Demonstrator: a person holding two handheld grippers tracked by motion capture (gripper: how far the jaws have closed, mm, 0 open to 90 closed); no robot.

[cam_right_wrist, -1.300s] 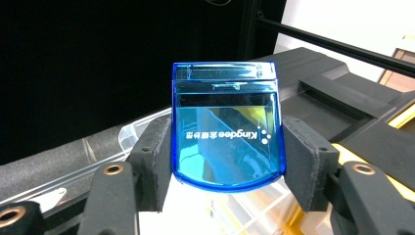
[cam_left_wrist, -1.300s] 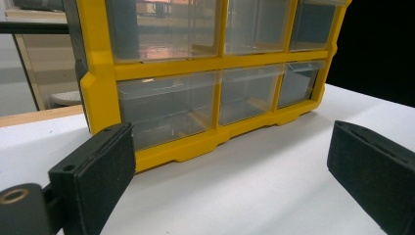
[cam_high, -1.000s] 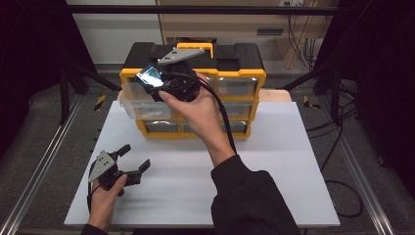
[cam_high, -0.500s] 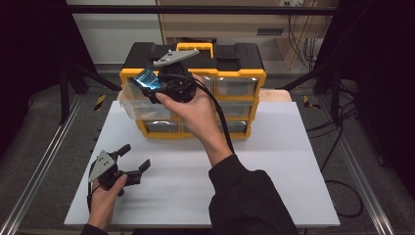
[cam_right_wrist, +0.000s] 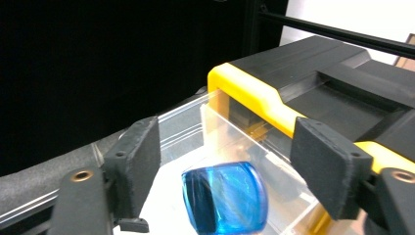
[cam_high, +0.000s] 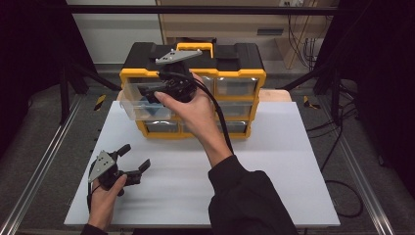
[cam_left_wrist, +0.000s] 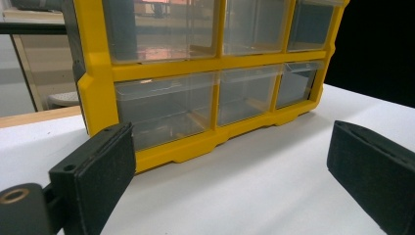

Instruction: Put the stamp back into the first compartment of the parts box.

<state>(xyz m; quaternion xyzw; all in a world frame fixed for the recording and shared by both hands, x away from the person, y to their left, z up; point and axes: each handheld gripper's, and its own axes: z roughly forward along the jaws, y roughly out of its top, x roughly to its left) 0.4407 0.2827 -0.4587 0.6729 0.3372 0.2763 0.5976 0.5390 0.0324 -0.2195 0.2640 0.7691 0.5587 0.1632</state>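
Blue block (cam_right_wrist: 225, 197) between open right tool (cam_right_wrist: 235, 171) jaws.

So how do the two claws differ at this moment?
The right claw is raised over the pulled-out clear drawer of the yellow organizer, above a blue block; the left claw sits low on the white table, aimed at the organizer's bottom drawers. Both are open and hold nothing.

This is a lab or workshop recording bay: a white counter (cam_high: 274, 166) framed by metal rails (cam_high: 39, 171), black curtains (cam_high: 29, 44) either side of the tool (cam_high: 147, 92), and loose cables (cam_high: 301, 41) behind the yellow parts organizer (cam_high: 244, 78).
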